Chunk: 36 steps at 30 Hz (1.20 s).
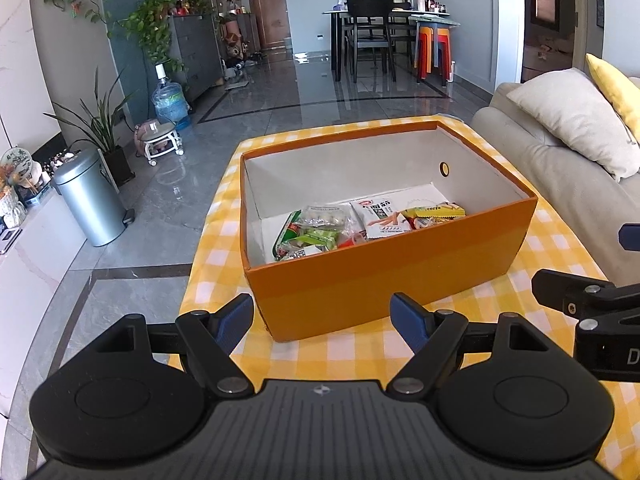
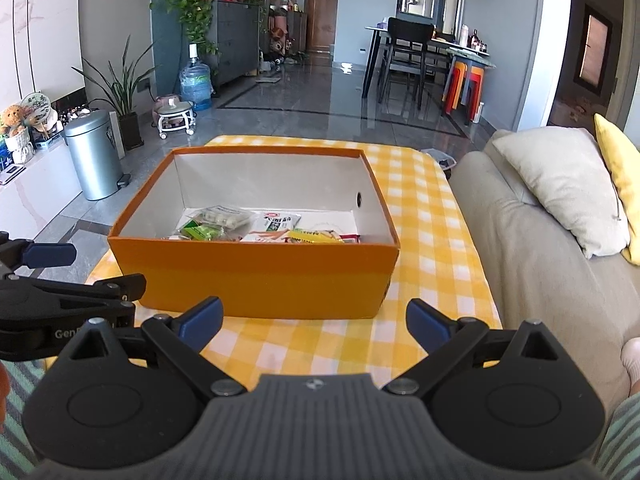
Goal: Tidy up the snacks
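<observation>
An open orange box (image 1: 360, 280) (image 2: 256, 276) with white inner walls stands on a yellow checked tablecloth (image 1: 344, 352) (image 2: 320, 344). Several snack packets lie in it: a clear bag of white candies (image 1: 324, 216) (image 2: 224, 216), green packets (image 1: 316, 238) (image 2: 200, 233), a white packet (image 1: 380, 216) (image 2: 278, 222) and a yellow one (image 1: 434, 212) (image 2: 312, 236). My left gripper (image 1: 322, 316) is open and empty just before the box's near wall. My right gripper (image 2: 316, 320) is open and empty, also just short of the box. Each gripper shows at the edge of the other's view.
A beige sofa (image 2: 532, 248) with a cream cushion (image 2: 560, 184) and a yellow cushion lies right of the table. A steel bin (image 2: 94, 156), plants, a water bottle and a small stool stand on the floor to the left. A dining table with chairs is far back.
</observation>
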### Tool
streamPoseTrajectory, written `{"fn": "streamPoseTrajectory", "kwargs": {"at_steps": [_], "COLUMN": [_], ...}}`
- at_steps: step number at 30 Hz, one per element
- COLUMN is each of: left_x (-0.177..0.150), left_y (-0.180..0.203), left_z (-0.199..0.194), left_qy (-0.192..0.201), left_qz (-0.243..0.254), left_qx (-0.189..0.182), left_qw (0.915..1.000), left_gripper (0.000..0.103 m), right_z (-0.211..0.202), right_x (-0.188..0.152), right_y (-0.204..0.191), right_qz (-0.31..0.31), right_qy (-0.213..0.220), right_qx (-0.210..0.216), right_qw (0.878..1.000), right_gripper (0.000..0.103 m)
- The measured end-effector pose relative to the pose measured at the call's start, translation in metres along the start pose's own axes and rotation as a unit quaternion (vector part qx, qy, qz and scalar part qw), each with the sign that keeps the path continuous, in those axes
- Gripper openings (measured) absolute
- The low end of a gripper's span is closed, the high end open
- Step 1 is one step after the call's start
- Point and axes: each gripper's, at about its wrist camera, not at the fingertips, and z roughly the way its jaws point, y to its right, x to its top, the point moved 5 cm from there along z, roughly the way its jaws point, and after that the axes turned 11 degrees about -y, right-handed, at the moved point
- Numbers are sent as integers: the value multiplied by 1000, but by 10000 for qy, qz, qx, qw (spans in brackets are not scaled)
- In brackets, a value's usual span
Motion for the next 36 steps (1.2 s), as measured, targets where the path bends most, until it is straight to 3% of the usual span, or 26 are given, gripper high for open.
{"fn": "streamPoseTrajectory", "kwargs": {"at_steps": [36], "left_x": [5], "left_y": [-3], "left_z": [-5], "left_qy": [-56], "left_qz": [-80], "left_qx": [38], "left_qw": [9999], "left_gripper": [91], "right_z": [1], "right_x": [4], "right_y": [-1], "right_qz": [-48], "right_qy": [70], "right_qx": [24], "right_qw": [10000], "right_gripper": [95]}}
